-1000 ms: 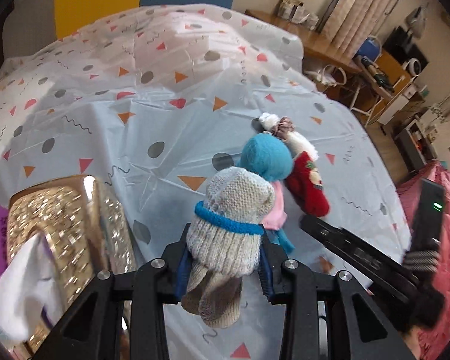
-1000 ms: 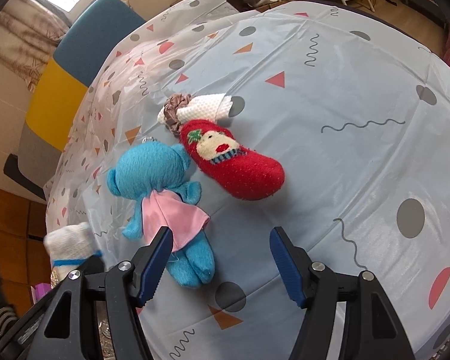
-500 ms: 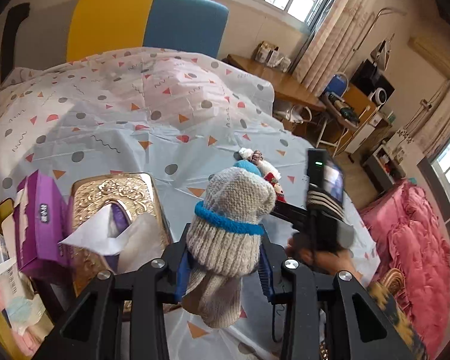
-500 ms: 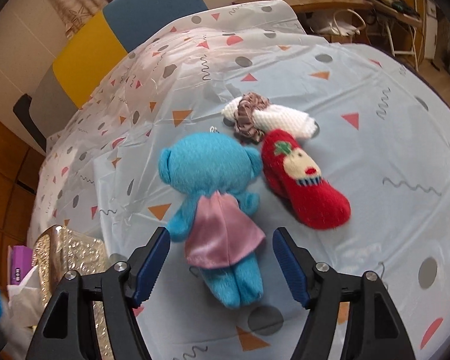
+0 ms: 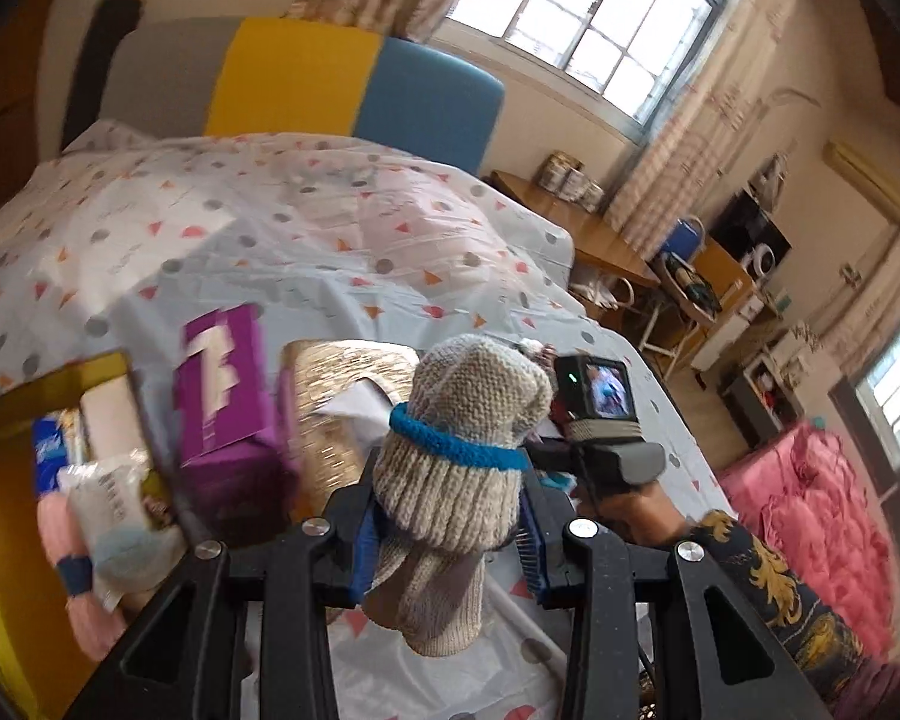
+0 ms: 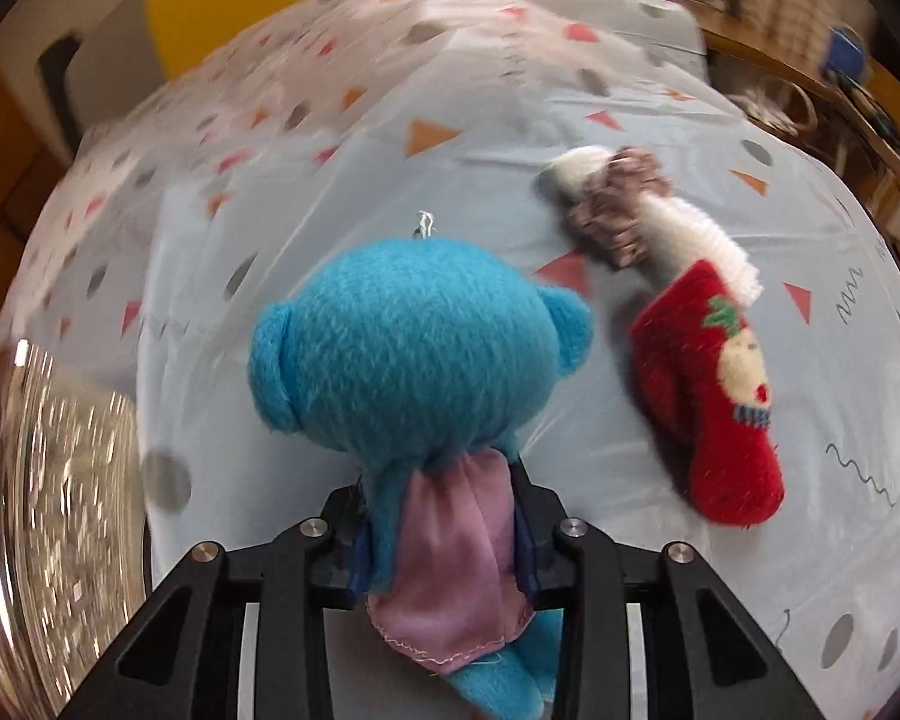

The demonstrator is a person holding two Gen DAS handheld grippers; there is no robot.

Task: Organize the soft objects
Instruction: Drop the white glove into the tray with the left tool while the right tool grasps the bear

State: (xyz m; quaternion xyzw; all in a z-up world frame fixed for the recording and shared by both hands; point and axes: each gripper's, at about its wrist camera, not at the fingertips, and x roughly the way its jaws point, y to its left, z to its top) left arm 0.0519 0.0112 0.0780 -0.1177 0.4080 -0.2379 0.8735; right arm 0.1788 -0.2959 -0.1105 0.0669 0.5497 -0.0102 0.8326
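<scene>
- Left gripper [image 5: 447,531] clamped tight on the knitted beige sock [image 5: 459,468], blue band around its middle, toe end hanging below the fingers.
- Sock held up in the air above the near edge of the patterned tablecloth [image 5: 306,252], clear of the cloth.
- Just behind the sock, a gold tissue box [image 5: 324,414] with a white tissue poking out; a purple box [image 5: 225,384] right beside it toward the left edge.
- Further left, a yellow bin [image 5: 6,480] stuffed with packets and something pink, blurred.
- To the right of the sock, the other handset's small screen visible, gripped by a hand in a dark gold-patterned sleeve.
- Right gripper [image 6: 444,546] squeezed shut on the blue plush bear [image 6: 414,360], fingers pinching the body at the pink cape, big round head sticking out ahead.
- Cannot tell whether the bear touched the cloth or hung just above it.
- Red Christmas stocking [image 6: 708,396] lying flat on the cloth toward the right edge, near the bear but apart from it.
- Brown scrunchie [image 6: 621,210] looped around the stocking's white cuff, at the far end.
- Gold box glinting at the left edge of the right wrist view, heavily blurred.
</scene>
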